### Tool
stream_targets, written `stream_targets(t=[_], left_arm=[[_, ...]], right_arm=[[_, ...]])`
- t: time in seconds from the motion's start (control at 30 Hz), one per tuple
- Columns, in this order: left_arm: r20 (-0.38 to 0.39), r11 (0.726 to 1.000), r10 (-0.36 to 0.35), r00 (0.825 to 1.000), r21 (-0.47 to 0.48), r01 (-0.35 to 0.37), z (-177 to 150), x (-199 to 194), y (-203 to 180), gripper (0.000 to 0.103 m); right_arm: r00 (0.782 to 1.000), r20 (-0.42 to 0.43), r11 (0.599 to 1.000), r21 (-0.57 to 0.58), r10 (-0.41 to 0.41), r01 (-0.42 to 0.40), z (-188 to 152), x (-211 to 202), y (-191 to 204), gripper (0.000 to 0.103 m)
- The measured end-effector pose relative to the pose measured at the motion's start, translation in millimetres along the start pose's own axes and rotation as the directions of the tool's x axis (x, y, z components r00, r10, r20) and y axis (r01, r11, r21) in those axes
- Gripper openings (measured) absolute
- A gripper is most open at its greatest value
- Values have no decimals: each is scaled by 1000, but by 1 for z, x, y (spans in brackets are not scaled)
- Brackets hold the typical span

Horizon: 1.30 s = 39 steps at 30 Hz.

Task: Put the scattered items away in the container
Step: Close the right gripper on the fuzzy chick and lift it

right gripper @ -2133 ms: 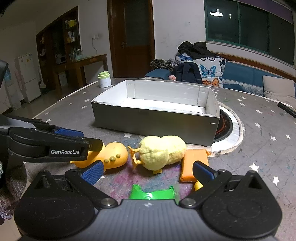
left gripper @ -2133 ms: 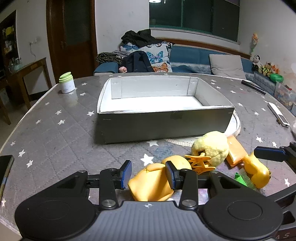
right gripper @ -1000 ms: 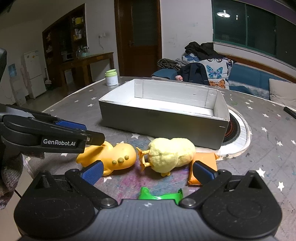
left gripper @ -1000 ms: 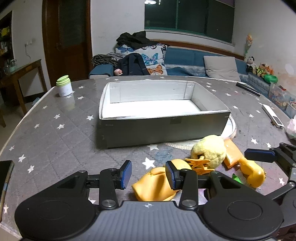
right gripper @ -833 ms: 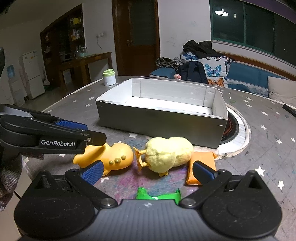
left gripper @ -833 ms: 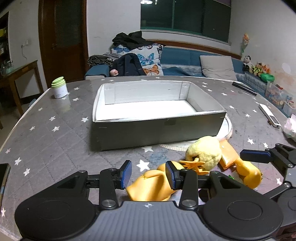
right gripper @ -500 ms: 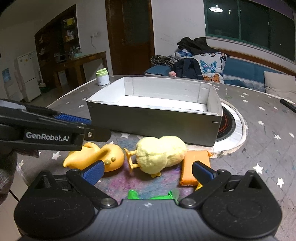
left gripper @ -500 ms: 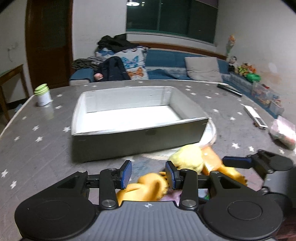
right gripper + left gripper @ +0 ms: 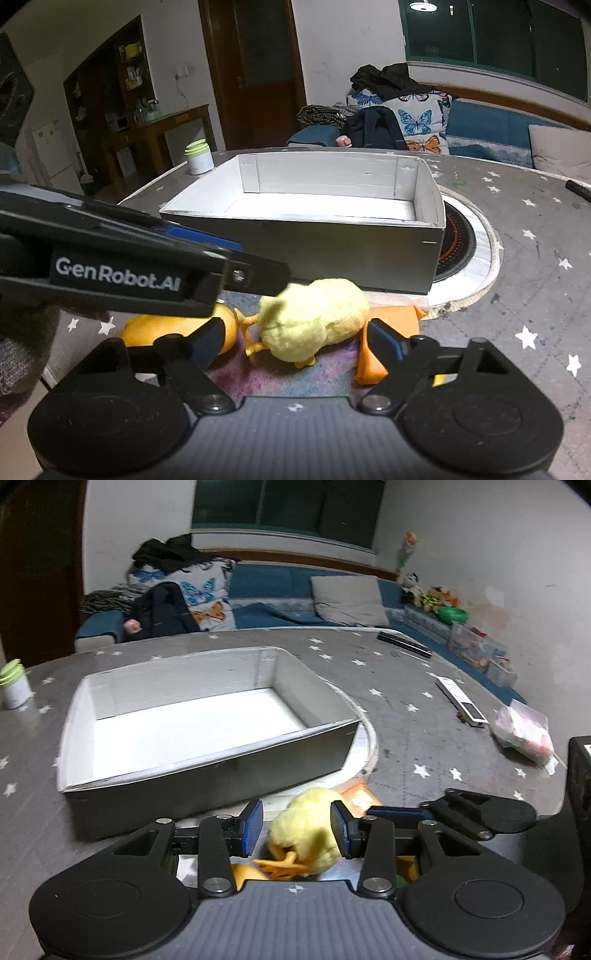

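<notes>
A grey box with a white inside (image 9: pixel 221 779) (image 9: pixel 314 251) stands on the star-patterned table. In front of it lies a yellow plush chick (image 9: pixel 306 834) (image 9: pixel 317 314). My left gripper (image 9: pixel 295 827) is open, with the chick between its blue pads. In the right wrist view that left gripper (image 9: pixel 255 275) reaches in from the left, its tip over the chick. An orange rubber duck (image 9: pixel 162 332) (image 9: pixel 245 873) lies left of the chick and an orange packet (image 9: pixel 369 369) (image 9: pixel 356 797) lies right of it. My right gripper (image 9: pixel 295 339) is wide open, close before the chick.
A white jar with a green lid (image 9: pixel 14 686) (image 9: pixel 199 158) stands at the table's far left. A round hob plate (image 9: pixel 461 240) sits beside the box. A white remote (image 9: pixel 460 703), a black remote (image 9: pixel 402 644) and a plastic bag (image 9: pixel 524 734) lie to the right.
My left gripper has swung right, from around the orange duck to around the plush chick, and has come nearer the box. The right gripper has edged closer to the toys.
</notes>
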<state>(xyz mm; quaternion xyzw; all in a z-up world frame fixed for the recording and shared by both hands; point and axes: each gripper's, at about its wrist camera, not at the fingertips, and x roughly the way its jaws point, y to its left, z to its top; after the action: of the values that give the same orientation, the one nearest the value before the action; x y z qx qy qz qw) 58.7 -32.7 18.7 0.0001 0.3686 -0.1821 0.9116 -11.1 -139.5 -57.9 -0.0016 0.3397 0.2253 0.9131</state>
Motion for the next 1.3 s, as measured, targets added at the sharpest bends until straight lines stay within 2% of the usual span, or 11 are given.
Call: stream_targets(t=[0.23,0.8,1.07,1.3], left_arm=[[-45,999,-35,998,-2,35,6,20,2,43],[-98,996,-77,992,-50,73,9,41,11,44],[-133,982,-151,979,-134,133,11,46,28,44],[-136,983,-153,979,-119,138,12,43,25,44]], right_arm=[[998,-27,998,46,54,-52,0,8,-9,60],[995,-53,994,62,89,-85,-1,15,-10,58],[995,-53,995,40,89,-87,-3,16,-5,54],[995,-48,996,15,89,-89,-5,15,-2,54]])
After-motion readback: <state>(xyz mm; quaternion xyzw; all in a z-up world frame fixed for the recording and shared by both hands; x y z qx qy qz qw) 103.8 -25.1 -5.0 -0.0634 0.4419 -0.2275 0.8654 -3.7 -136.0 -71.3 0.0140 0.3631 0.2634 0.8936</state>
